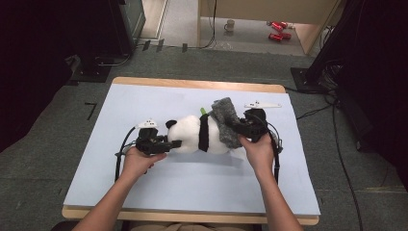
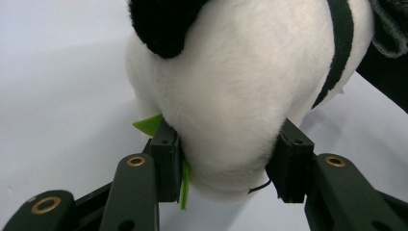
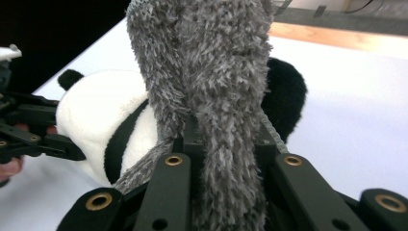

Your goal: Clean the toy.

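Green leaf (image 2: 150, 124) under panda (image 2: 231, 96)

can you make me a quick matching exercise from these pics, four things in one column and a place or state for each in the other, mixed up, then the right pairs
Things:
1. panda plush
2. grey fuzzy sock
3. left gripper
4. mug

Places or states:
A. on the floor beyond the table
B. pinched in the shut right gripper
C. lying on the pale blue table cover
D. jaws pressed on either side of the plush's white head

Pairs: 1-C, 2-B, 3-D, 4-A
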`<state>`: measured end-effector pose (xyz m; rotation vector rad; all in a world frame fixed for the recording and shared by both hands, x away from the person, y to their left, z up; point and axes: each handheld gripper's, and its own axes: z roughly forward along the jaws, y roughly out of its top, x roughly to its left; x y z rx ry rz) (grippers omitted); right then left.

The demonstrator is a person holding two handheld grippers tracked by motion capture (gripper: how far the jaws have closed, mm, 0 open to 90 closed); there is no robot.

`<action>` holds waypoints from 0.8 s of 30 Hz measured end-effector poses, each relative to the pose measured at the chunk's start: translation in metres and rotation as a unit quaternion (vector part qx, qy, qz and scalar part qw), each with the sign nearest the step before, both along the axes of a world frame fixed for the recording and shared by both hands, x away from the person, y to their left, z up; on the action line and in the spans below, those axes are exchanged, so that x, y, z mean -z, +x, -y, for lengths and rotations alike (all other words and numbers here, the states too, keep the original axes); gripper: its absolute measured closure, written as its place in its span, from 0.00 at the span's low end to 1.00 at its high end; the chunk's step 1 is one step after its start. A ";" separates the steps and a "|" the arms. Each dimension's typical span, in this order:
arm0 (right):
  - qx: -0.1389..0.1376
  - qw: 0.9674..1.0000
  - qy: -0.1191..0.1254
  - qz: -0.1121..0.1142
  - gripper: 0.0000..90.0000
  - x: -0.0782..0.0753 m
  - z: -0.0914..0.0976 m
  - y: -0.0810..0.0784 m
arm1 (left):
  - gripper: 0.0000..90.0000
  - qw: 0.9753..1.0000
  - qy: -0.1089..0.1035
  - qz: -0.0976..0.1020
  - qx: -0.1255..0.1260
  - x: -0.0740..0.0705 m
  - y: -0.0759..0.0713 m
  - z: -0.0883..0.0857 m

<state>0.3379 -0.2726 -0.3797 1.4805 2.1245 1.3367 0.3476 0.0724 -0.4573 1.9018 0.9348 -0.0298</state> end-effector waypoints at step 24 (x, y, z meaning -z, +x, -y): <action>-0.057 0.998 0.004 -0.020 0.85 -0.017 -0.002 -0.010 | 0.54 1.000 -0.002 0.007 0.003 -0.002 0.002 -0.004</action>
